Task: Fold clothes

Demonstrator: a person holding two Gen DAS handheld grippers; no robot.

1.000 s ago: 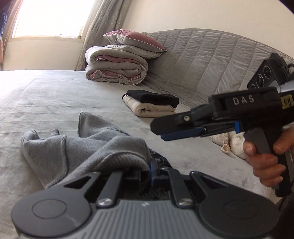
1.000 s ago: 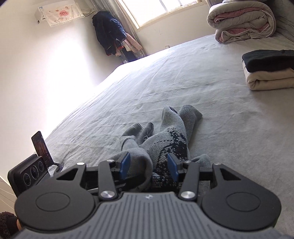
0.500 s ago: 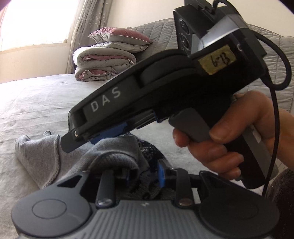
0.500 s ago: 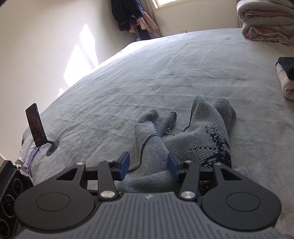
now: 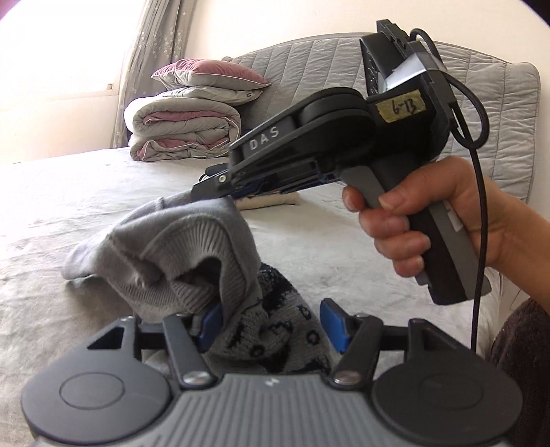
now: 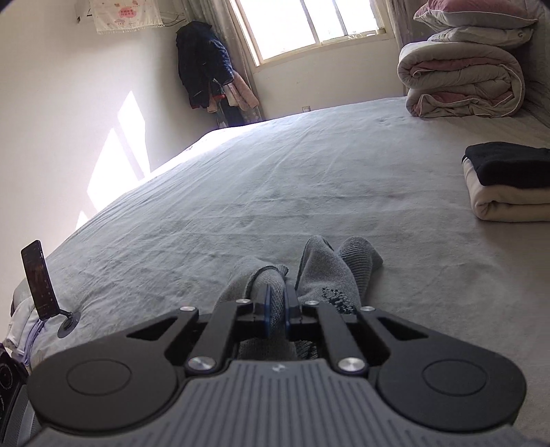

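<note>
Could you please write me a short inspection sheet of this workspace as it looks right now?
Surface: grey bed, wrinkled.
Job's things: grey sweater bunched; folded black and cream clothes stacked.
Clutter: phone on a stand; rolled quilt with pillows.
Grippers: right hand-held gripper shut on sweater; left hand-held gripper opening, sweater between the jaws.
Cables: black cable hanging from the right unit.
Surroundings: window, hung coats.
</note>
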